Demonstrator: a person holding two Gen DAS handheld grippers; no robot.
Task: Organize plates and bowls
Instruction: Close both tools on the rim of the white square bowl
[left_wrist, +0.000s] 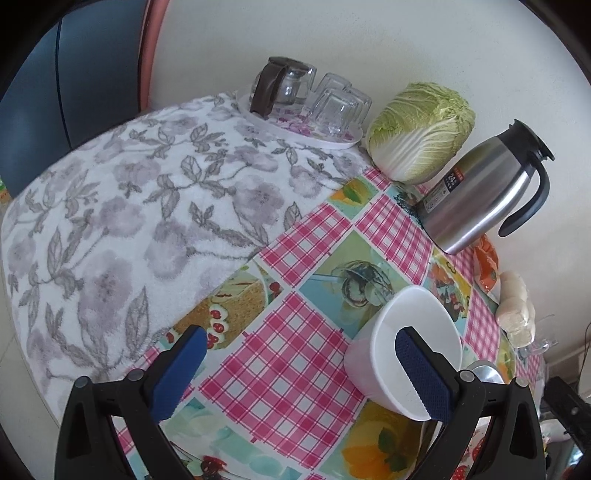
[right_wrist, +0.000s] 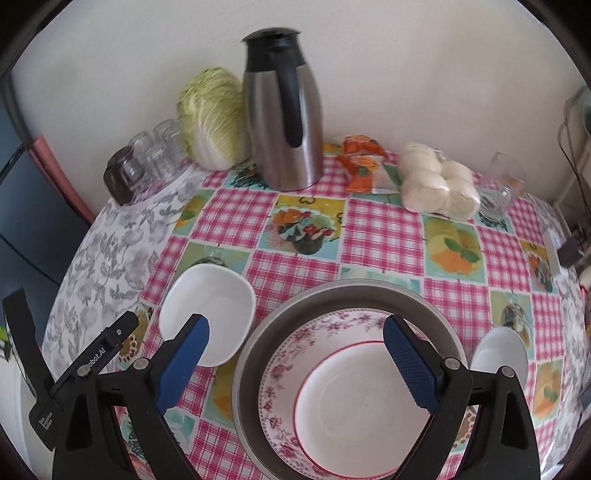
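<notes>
In the right wrist view a floral-rimmed plate (right_wrist: 291, 354) lies inside a wide metal pan (right_wrist: 369, 291), with a red-ringed white plate (right_wrist: 354, 402) stacked on it. My right gripper (right_wrist: 295, 362) hovers open over this stack. A white bowl (right_wrist: 210, 306) sits left of the pan; another white dish (right_wrist: 498, 350) sits at its right. In the left wrist view my left gripper (left_wrist: 299, 373) is open, its right finger (left_wrist: 421, 373) inside the white bowl (left_wrist: 424, 317) at the rim.
Along the wall stand a steel thermos jug (right_wrist: 284, 110), a napa cabbage (right_wrist: 210, 114), a tray of upturned glasses (left_wrist: 325, 103), orange snack packets (right_wrist: 365, 162), a bag of buns (right_wrist: 436, 181) and a glass mug (right_wrist: 498, 192). A floral towel (left_wrist: 122, 221) covers the table's left part.
</notes>
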